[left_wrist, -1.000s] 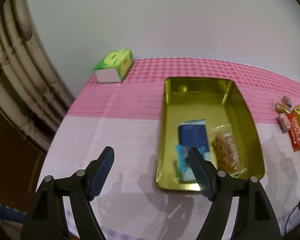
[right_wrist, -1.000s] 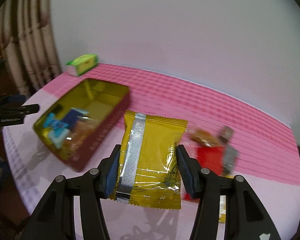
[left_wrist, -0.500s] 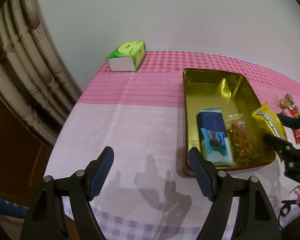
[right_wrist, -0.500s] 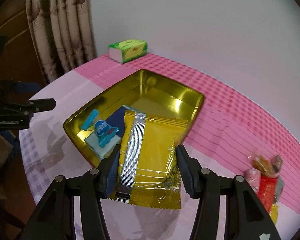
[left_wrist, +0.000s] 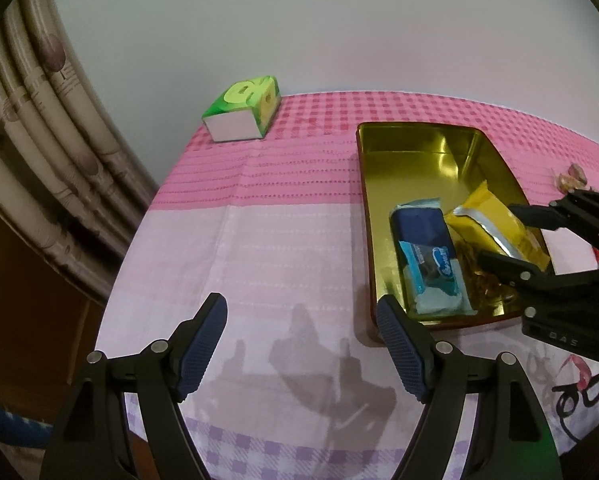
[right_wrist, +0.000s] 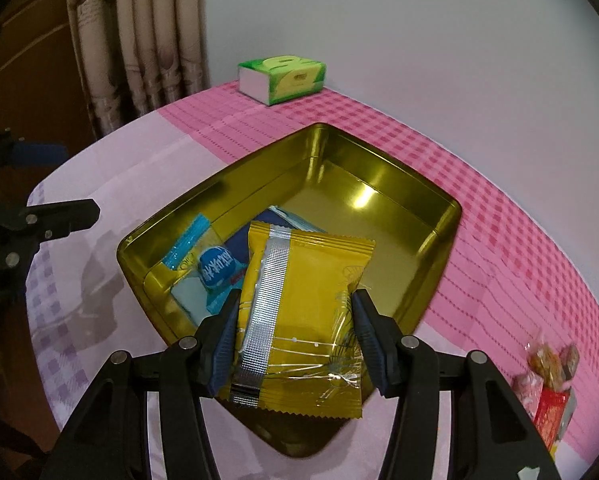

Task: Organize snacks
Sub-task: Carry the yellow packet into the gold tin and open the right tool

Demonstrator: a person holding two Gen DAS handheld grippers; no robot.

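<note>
Starting at the left, the left tool [left_wrist: 301, 354] was seen open and empty above the tabletop [left_wrist: 259, 240]. In the gold tin [right_wrist: 439, 216] a blue packet [right_wrist: 215, 270] was already laid. The yellow packet [right_wrist: 307, 304] was gripped by the right tool [right_wrist: 295, 340] over the tin, not yet released. More snacks [right_wrist: 547, 384] were left at the right.

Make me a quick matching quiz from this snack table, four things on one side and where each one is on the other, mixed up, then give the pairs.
Things:
1. yellow packet
2. blue packet
3. green tissue pack
4. left tool

Places:
A. at the far edge of the table, near the curtain
B. lying in the gold tin
C. open above bare tablecloth
D. clamped in the right tool

Pairs: 1-D, 2-B, 3-A, 4-C
</note>
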